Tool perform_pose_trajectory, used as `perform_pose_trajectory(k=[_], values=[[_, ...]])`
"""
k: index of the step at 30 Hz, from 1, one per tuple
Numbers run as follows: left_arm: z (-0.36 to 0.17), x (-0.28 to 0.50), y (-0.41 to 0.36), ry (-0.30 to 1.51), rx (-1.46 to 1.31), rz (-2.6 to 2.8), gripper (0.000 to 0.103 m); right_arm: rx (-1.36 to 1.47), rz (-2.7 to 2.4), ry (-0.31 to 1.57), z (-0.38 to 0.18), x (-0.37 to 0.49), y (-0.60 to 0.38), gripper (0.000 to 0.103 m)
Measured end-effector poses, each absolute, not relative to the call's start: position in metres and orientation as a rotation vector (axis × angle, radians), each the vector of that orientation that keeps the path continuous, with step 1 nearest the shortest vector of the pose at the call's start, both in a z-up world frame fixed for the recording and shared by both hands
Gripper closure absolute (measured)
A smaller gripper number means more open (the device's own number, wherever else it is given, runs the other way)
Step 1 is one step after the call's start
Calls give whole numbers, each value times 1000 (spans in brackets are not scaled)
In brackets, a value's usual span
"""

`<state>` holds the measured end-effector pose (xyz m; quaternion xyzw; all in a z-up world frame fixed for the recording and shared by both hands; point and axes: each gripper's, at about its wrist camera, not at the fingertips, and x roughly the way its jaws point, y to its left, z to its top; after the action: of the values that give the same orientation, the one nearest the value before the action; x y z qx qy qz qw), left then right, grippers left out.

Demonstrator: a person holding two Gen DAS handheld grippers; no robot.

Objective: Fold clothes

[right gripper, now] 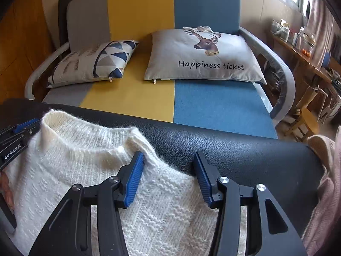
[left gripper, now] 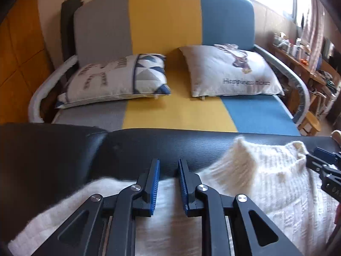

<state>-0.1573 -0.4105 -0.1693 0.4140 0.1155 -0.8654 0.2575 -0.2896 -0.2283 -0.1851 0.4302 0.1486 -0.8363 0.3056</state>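
A white knitted sweater (left gripper: 266, 181) (right gripper: 85, 170) lies spread on a black padded surface (left gripper: 149, 147) (right gripper: 234, 149), its ribbed collar (right gripper: 85, 125) toward the sofa. My left gripper (left gripper: 168, 164) hovers low over the sweater's left edge. Its blue pads stand a narrow gap apart with nothing pinched between them. My right gripper (right gripper: 168, 157) is open wider over the sweater's right shoulder, and the knit lies under and between its fingers without being pressed. Each gripper also shows at the edge of the other's view, the right gripper (left gripper: 324, 166) and the left gripper (right gripper: 19, 132).
Beyond the black surface stands a grey, yellow and blue striped sofa (right gripper: 213, 106) with a deer pillow (right gripper: 202, 53) and a triangle-patterned pillow (right gripper: 96, 61). A pink garment (right gripper: 326, 181) lies at the right end. A cluttered wooden shelf (right gripper: 302, 49) and a stool (right gripper: 307, 119) stand farther right.
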Motion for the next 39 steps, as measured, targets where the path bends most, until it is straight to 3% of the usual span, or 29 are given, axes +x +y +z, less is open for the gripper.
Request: perform_pose_trajectory(k=[7, 13, 17, 23, 27, 30, 35, 39], values=[[-136, -138, -386, 340, 1032, -2571, 84, 1011, -2046, 428, -149, -246, -229, 52], [-173, -159, -385, 395, 1237, -2557, 84, 1122, -1979, 527, -184, -252, -252, 53], [-171, -148, -406, 487, 1174, -2515, 86, 1116, -1995, 422, -181, -256, -243, 53], [-155, -136, -396, 429, 1105, -2566, 86, 1078, -1973, 408, -165, -241, -244, 53], [-170, -172, -384, 323, 1248, -2517, 85, 1167, -2044, 446, -185, -263, -255, 52], [-172, -172, -394, 407, 1229, -2490, 84, 1151, -2063, 399, -184, -265, -252, 52], [-140, -111, -412, 536, 1121, -2542, 84, 1102, -2039, 441, -165, -235, -240, 52], [-109, -15, -438, 629, 1008, -2486, 84, 1063, -1913, 384, -149, -187, -233, 52]])
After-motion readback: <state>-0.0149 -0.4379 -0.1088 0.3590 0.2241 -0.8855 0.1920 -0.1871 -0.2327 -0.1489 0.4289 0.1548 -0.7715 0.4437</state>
